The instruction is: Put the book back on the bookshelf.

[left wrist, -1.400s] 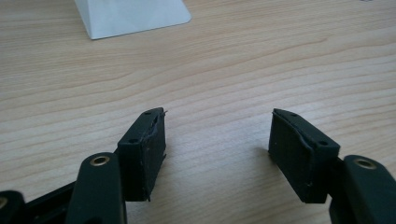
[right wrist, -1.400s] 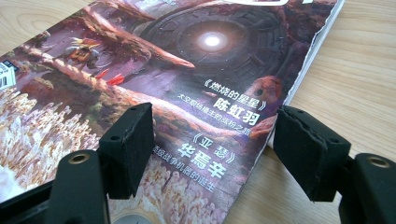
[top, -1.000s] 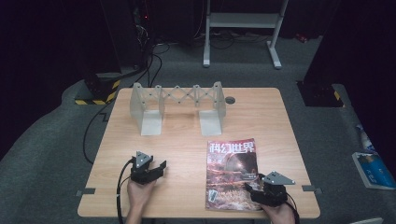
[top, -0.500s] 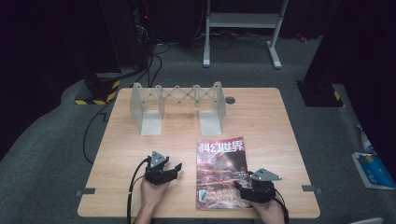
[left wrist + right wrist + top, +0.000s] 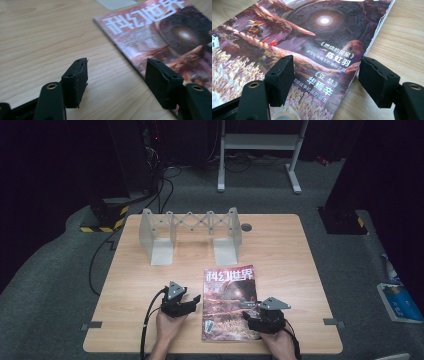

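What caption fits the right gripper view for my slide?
Open right gripper hovers low over the magazine, straddling its edge on the wooden table.

High view looks forward and down over the whole table [image 5: 280,245]. Each gripper view sits low and close behind its own jaws, and both meet on the magazine [image 5: 160,32], ahead of the tongs.

Reddish-purple magazine [image 5: 231,304], white title
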Demonstrator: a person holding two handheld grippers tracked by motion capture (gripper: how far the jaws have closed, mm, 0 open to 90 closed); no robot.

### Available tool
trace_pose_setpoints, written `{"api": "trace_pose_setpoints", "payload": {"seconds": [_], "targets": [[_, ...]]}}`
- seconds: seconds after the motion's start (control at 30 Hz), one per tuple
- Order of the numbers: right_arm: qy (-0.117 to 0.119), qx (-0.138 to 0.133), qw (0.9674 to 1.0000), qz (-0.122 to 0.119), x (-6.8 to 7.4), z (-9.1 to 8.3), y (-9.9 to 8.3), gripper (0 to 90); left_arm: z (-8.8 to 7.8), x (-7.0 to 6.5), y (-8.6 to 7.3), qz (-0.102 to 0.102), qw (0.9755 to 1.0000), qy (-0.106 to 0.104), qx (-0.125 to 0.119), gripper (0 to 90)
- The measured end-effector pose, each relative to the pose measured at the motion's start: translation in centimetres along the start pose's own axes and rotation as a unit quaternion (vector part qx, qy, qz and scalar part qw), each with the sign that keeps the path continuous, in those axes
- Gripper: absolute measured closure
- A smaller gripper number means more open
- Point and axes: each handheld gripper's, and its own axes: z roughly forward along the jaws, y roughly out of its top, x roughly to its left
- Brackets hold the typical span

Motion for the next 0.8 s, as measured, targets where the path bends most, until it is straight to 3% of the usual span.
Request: {"api": "trace_pose_setpoints", "payload": {"seconds": [0.07, 0.3, 0.4, 0.57, 0.8], "targets": [[0.001, 0.002, 1.0000, 0.006, 0.3, 0.2, 0.2, 28.7, 0.5, -0.3, 0.4, 0.008, 1.0000, -0.006, 0.003, 35.0], [0.001, 0.004, 1.0000, 0.007, 0.8, 0.7, 0.6, 28.7, 1.3, -0.5, 0.4, -0.001, 0.9999, -0.011, 0.005, 35.2], [0.004, 0.006, 1.0000, 0.003, 0.9, 0.9, 0.8, 28.7, 1.5, -0.5, 0.4, -0.002, 0.9999, -0.010, 0.005, 35.2], [0.013, 0.014, 0.9998, 0.005, 1.2, 1.5, 1.4, 28.5, 1.9, -0.9, 0.5, 0.015, 0.9998, 0.002, 0.014, 35.3], [0.025, 0.012, 0.9996, 0.002, 0.9, 1.7, 1.5, 28.0, 2.0, -0.8, 0.4, 0.011, 0.9997, 0.005, 0.021, 35.6]]}}
